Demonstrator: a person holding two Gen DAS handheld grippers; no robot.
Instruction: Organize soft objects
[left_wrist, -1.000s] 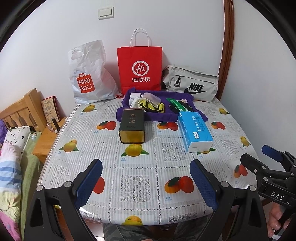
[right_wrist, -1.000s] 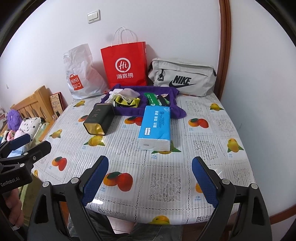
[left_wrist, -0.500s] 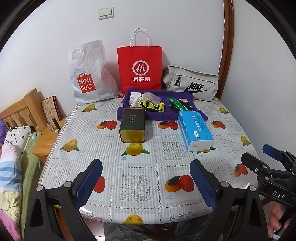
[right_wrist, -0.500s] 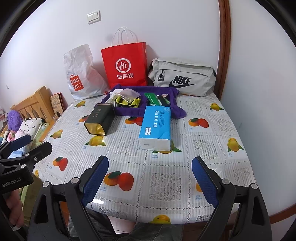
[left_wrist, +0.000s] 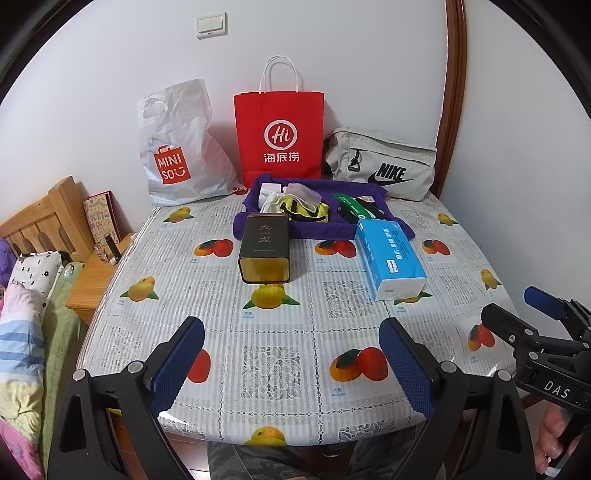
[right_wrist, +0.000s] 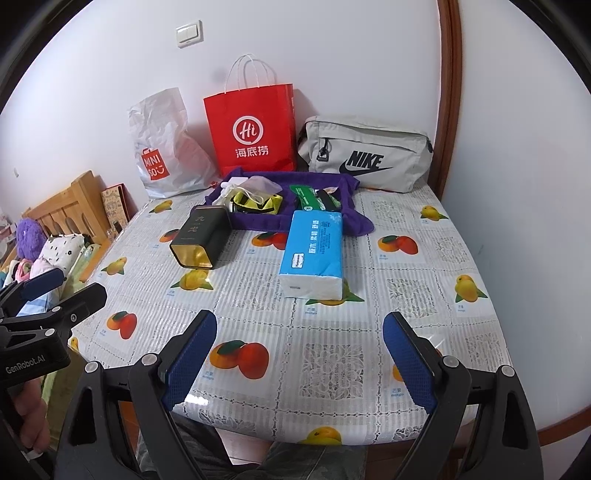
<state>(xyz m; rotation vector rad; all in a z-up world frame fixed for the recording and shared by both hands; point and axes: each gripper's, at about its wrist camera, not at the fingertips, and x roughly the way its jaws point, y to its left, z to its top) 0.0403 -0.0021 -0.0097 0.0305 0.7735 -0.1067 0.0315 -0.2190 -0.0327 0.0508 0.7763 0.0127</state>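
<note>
I hold the left gripper (left_wrist: 291, 360) above the near edge of the table (left_wrist: 280, 332), its blue-padded fingers spread wide with nothing between them. The right gripper (right_wrist: 299, 354) hangs over the same near edge a little further right, and its fingers too stand wide apart and bare. Each claw shows at the side of the other's view, apart from one another. Ahead of me, on the fruit-printed tablecloth, a dark tea tin (left_wrist: 264, 249) lies on its side with its gold end toward me. To its right, well clear of it, lies a blue pack of tissues (left_wrist: 389, 258), its far end touching the purple tray (left_wrist: 258, 230). The tray sits toward the far side of the table, just behind the tin, and holds the soft things: a yellow and black strap bundle (left_wrist: 304, 210) left of centre, a clear pouch (left_wrist: 301, 192) behind it, and a green packet (left_wrist: 352, 206) to the right. Along the far wall stand a white Miniso bag (left_wrist: 177, 147) on the left, a red paper bag (left_wrist: 280, 136) in the middle and a grey Nike bag (left_wrist: 384, 166) on the right. Left of the table I see a wooden bedhead (left_wrist: 40, 221) and bedding (left_wrist: 22, 314).
</note>
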